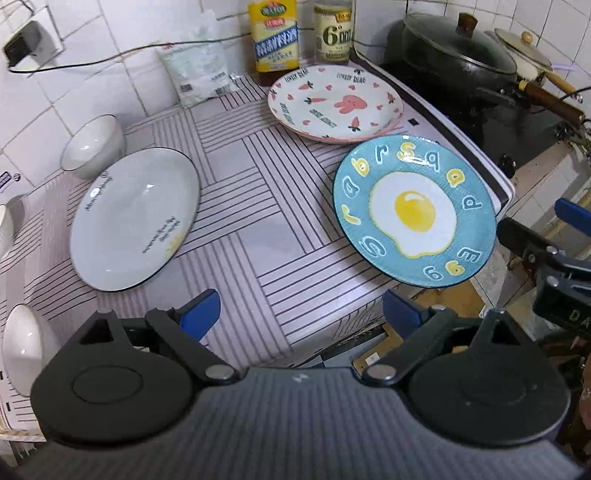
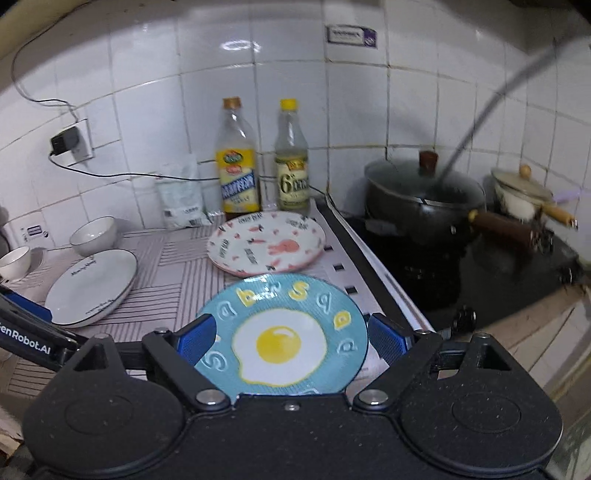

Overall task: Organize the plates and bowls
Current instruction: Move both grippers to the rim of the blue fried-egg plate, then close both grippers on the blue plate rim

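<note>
1. Bowls sit at the far left of the left wrist view: a white bowl (image 1: 92, 146) against the tiled wall in the upper left, and parts of two more at the left edge, too cropped to describe well.
2. Just right of that bowl, a white plate (image 1: 135, 218) with a dark rim lies flat on the striped cloth (image 1: 266, 206), left of centre.
3. Low in the frame, the left gripper (image 1: 301, 314) hangs over the cloth with its blue pads spread wide and nothing between them.
4. Upper centre, a rabbit plate (image 1: 334, 103) rests in front of a yellow-label bottle (image 1: 275, 35) and a second bottle (image 1: 332, 33).
5. Right of centre, the blue egg plate (image 1: 413, 210) lies at the cloth's right edge, apparently jutting past it.
6. In the right wrist view, the right gripper (image 2: 291, 338) has its fingers wide apart, the egg plate filling the gap between them; whether they touch it is unclear.
7. Upper right, a lidded black pot (image 1: 454, 62) stands on the stove.
</note>
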`<move>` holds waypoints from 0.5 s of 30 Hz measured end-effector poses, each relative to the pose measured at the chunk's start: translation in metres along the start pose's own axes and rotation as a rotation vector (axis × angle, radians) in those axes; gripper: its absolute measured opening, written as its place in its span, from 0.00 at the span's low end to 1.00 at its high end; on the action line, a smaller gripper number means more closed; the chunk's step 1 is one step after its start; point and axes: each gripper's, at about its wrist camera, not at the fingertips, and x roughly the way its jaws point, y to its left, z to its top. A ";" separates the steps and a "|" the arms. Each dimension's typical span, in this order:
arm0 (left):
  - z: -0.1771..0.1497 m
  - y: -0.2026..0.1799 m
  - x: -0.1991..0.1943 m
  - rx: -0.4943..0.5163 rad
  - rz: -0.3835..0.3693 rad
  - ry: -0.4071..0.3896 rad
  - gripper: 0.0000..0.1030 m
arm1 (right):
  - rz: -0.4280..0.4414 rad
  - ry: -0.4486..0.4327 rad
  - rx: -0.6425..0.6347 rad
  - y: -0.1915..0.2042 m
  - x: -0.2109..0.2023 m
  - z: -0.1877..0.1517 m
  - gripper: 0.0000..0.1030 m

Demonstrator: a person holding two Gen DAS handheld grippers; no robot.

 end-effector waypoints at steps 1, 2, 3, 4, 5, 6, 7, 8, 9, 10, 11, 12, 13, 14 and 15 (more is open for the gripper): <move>0.001 -0.002 0.007 -0.003 -0.006 0.005 0.93 | -0.005 0.007 0.012 -0.003 0.005 -0.003 0.89; 0.002 -0.003 0.013 -0.009 -0.011 0.009 0.93 | -0.012 0.014 0.023 -0.006 0.011 -0.007 0.89; 0.002 -0.003 0.018 -0.017 -0.016 0.010 0.93 | -0.024 0.021 0.033 -0.010 0.018 -0.011 0.89; 0.003 -0.003 0.025 -0.034 -0.026 0.005 0.93 | -0.037 0.024 0.040 -0.012 0.023 -0.014 0.89; 0.004 -0.002 0.031 -0.049 -0.033 0.001 0.93 | -0.062 0.039 0.050 -0.014 0.030 -0.018 0.89; 0.005 -0.001 0.037 -0.058 -0.037 0.003 0.93 | -0.081 0.051 0.058 -0.016 0.036 -0.020 0.89; 0.007 -0.001 0.044 -0.059 -0.036 0.007 0.93 | -0.092 0.056 0.068 -0.017 0.042 -0.022 0.89; 0.009 -0.001 0.051 -0.059 -0.037 0.008 0.93 | -0.091 0.063 0.083 -0.018 0.046 -0.024 0.89; 0.011 -0.001 0.056 -0.060 -0.044 0.008 0.93 | -0.081 0.071 0.093 -0.020 0.050 -0.025 0.89; 0.013 -0.001 0.063 -0.059 -0.049 0.011 0.93 | -0.076 0.076 0.097 -0.023 0.054 -0.027 0.89; 0.015 0.000 0.069 -0.062 -0.058 0.020 0.93 | -0.087 0.083 0.095 -0.024 0.059 -0.027 0.89; 0.017 -0.001 0.075 -0.063 -0.069 0.028 0.93 | -0.100 0.088 0.090 -0.025 0.063 -0.029 0.89; 0.019 0.000 0.080 -0.067 -0.076 0.029 0.90 | -0.106 0.089 0.085 -0.027 0.068 -0.030 0.89; 0.020 -0.001 0.086 -0.059 -0.083 0.036 0.88 | -0.111 0.097 0.084 -0.029 0.075 -0.031 0.89; 0.022 -0.003 0.091 -0.044 -0.095 0.050 0.87 | -0.106 0.103 0.085 -0.031 0.081 -0.033 0.89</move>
